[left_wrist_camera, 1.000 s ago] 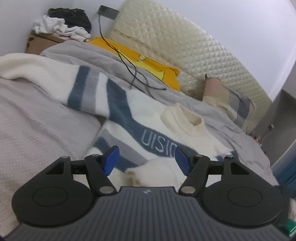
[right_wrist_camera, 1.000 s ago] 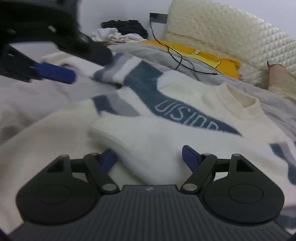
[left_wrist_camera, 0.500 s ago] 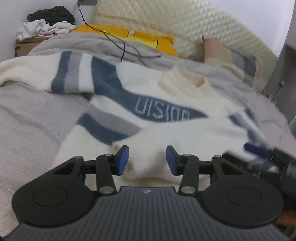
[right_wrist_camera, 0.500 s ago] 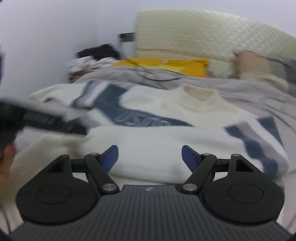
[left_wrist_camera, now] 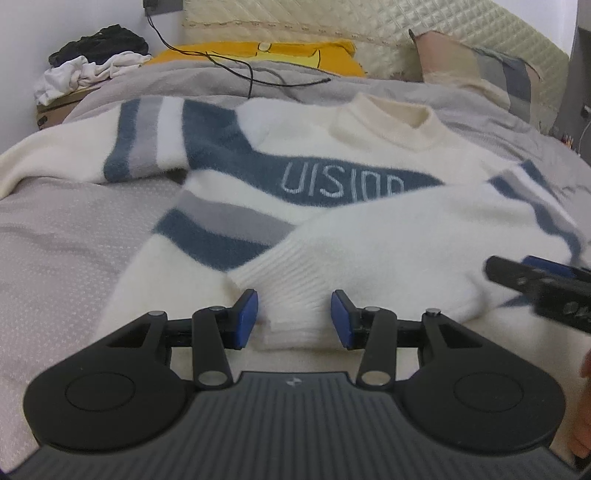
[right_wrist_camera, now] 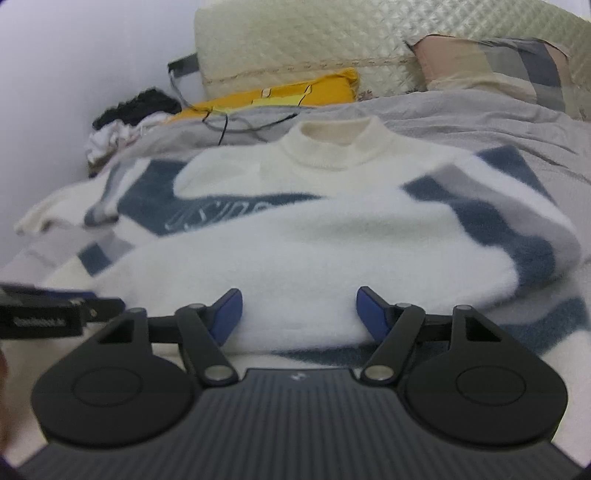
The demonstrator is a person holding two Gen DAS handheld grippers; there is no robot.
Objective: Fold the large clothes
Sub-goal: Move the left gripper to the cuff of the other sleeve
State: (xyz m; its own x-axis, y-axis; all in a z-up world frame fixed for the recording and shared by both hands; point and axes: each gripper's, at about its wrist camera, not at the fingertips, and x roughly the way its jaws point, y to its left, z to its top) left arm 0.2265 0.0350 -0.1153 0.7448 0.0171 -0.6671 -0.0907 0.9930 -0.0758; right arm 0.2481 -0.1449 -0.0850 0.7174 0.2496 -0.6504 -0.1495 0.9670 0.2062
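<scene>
A white fluffy sweater [left_wrist_camera: 332, 155] with blue and grey stripes and blue lettering lies face up on the bed, collar at the far side. Its right sleeve [left_wrist_camera: 388, 243] is folded across the chest; the ribbed cuff [left_wrist_camera: 295, 291] lies between the open jaws of my left gripper [left_wrist_camera: 294, 317]. The left sleeve [left_wrist_camera: 110, 158] stretches out to the left. In the right wrist view the sweater [right_wrist_camera: 332, 229] fills the middle, and my right gripper [right_wrist_camera: 299, 314] is open with the folded sleeve [right_wrist_camera: 295, 266] between its fingers. Each gripper shows at the edge of the other's view.
The grey bedspread [left_wrist_camera: 55, 240] covers the bed. A yellow garment [left_wrist_camera: 258, 51] and a black cable [left_wrist_camera: 240, 70] lie near the quilted headboard [left_wrist_camera: 369, 26]. A plaid pillow [left_wrist_camera: 480, 70] is at back right. A pile of clothes [left_wrist_camera: 92, 62] sits on a box at back left.
Both grippers have drawn back towards the near edge of the sweater. The left gripper's jaws have narrowed around the cuff. The right gripper has swung right, off the left one.
</scene>
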